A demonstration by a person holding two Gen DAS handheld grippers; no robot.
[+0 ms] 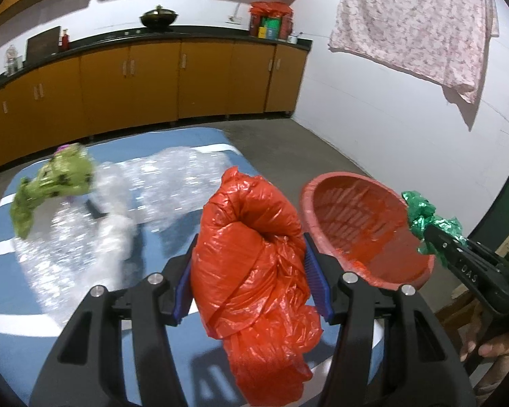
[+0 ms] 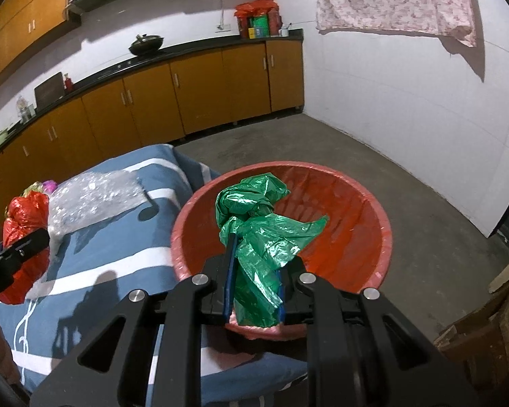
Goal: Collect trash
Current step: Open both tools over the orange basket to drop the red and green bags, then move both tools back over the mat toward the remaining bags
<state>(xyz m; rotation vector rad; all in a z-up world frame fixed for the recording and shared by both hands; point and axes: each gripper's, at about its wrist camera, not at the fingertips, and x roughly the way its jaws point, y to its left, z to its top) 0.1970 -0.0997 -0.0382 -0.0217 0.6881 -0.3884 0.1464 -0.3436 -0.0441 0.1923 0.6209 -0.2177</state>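
My left gripper (image 1: 249,251) is shut on a crumpled red plastic bag (image 1: 251,257), held above the blue bed sheet (image 1: 10,291); the bag also shows in the right wrist view (image 2: 25,234). My right gripper (image 2: 254,257) is shut on a crumpled green plastic bag (image 2: 258,234) and holds it over the near rim of the red bin (image 2: 349,237). In the left wrist view the bin (image 1: 359,224) stands just right of the red bag, and the green bag (image 1: 424,213) hangs at its right rim.
Bubble wrap (image 1: 146,196) and a green wrapper (image 1: 57,183) lie on the bed, blurred. Orange kitchen cabinets (image 1: 152,81) run along the back wall. A pink cloth (image 1: 417,23) hangs on the right wall. Bare concrete floor (image 2: 322,142) lies beyond the bin.
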